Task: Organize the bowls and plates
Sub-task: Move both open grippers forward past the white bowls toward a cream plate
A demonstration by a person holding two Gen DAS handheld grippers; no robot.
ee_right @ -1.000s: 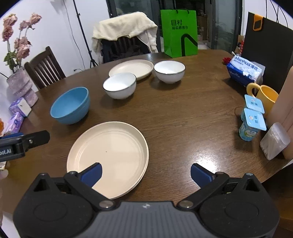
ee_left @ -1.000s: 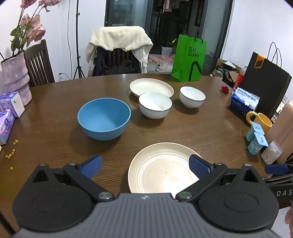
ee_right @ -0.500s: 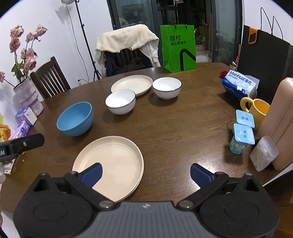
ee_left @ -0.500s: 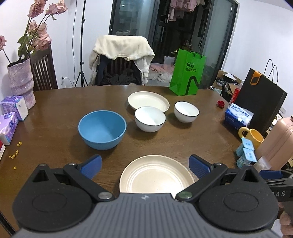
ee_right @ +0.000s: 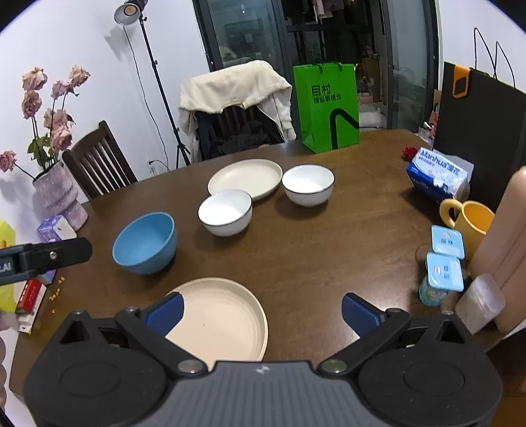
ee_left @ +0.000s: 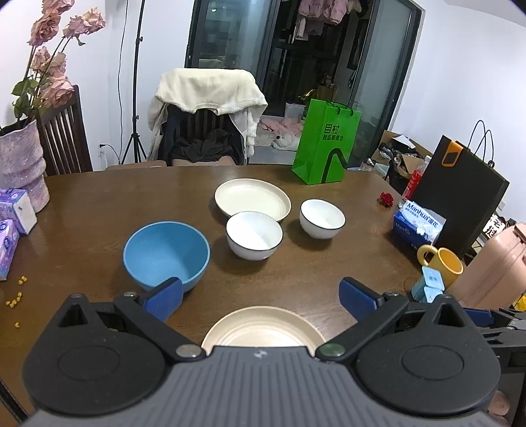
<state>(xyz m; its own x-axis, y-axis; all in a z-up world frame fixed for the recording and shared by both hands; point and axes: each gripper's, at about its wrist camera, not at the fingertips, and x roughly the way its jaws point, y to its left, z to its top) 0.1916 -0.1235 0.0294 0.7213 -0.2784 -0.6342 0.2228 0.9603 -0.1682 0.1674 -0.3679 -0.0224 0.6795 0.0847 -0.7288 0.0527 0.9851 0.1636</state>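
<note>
White walls (ee_right: pixel 82 49) close in a room where a brown wooden worktop (ee_right: pixel 345 230) fills the foreground, with a dark slatted wooden chair (ee_right: pixel 98 164) at its far left edge and a second chair (ee_left: pixel 205 131) behind it draped in a cream garment (ee_left: pixel 210 88). A studio lamp (ee_right: pixel 129 9) on a thin black light stand (ee_right: pixel 157 82) rises against the wall beside dark glass doors (ee_left: pixel 230 49) in black frames

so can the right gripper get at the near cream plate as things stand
Probably yes: the right gripper is open and empty, the near cream plate lies just ahead and below it, with nothing on the plate or between them.
</note>
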